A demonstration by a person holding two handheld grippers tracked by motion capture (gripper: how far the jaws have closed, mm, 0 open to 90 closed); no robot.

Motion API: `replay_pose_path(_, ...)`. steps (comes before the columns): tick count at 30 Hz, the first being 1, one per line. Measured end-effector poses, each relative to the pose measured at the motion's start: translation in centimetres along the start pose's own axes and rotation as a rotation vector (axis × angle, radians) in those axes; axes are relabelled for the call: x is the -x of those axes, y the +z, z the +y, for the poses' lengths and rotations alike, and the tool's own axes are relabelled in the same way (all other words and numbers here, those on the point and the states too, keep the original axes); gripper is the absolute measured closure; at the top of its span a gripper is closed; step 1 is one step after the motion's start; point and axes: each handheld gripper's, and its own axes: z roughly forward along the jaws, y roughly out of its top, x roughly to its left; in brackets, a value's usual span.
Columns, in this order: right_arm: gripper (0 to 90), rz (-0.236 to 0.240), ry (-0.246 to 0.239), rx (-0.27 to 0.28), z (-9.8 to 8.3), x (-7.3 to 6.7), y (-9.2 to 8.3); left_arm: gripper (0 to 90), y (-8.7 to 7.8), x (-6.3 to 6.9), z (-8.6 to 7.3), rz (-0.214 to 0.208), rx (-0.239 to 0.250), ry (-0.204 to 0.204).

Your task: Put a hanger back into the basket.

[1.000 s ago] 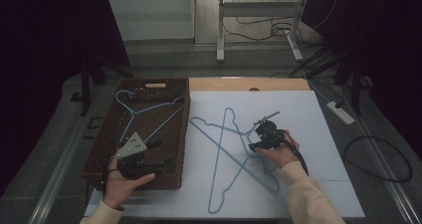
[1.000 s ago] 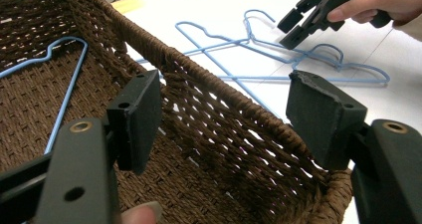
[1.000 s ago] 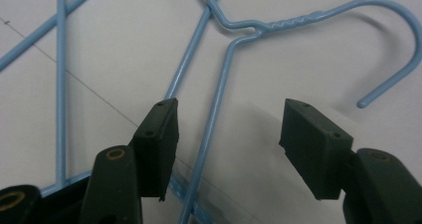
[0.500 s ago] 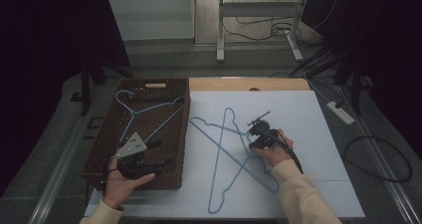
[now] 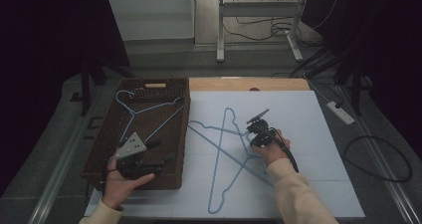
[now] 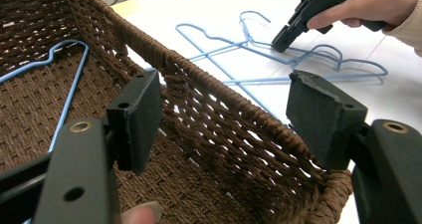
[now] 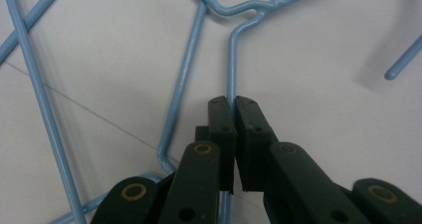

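Blue wire hanger (image 7: 232, 59); thin, bent, lying flat.

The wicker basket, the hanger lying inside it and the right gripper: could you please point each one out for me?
wicker basket (image 5: 183, 115), high view, on its right wall.
hanger in the basket (image 5: 133, 113), high view, on its wire neck.
right gripper (image 7: 233, 107), right gripper view, between the fingertips shut on a hanger wire.

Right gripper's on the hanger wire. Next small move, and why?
Probably lift it slightly. The right gripper has just closed its jaws on the wire of a blue hanger, which lies crossed with another hanger on the white board. A small lift would test the grip before carrying it toward the basket.
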Motion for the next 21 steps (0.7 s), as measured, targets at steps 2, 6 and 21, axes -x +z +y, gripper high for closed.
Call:
replay_pose_path(2, 87.1, -0.005, -0.001, 0.004, -0.1, 0.1, 0.0, 31.5, 0.0, 0.0, 0.0, 0.0, 0.0, -0.001)
replay_pose_path(6, 87.4, 0.015, 0.003, 0.048, -0.7, 1.0, -0.8, 31.5, 0.0, -0.1, 0.0, 0.003, -0.001, -0.002)
replay_pose_path(21, 87.8, 0.093, -0.067, 0.201, -3.5, 2.8, -4.7, 31.6, -0.1, 0.1, 0.2, 0.003, 0.004, -0.001)
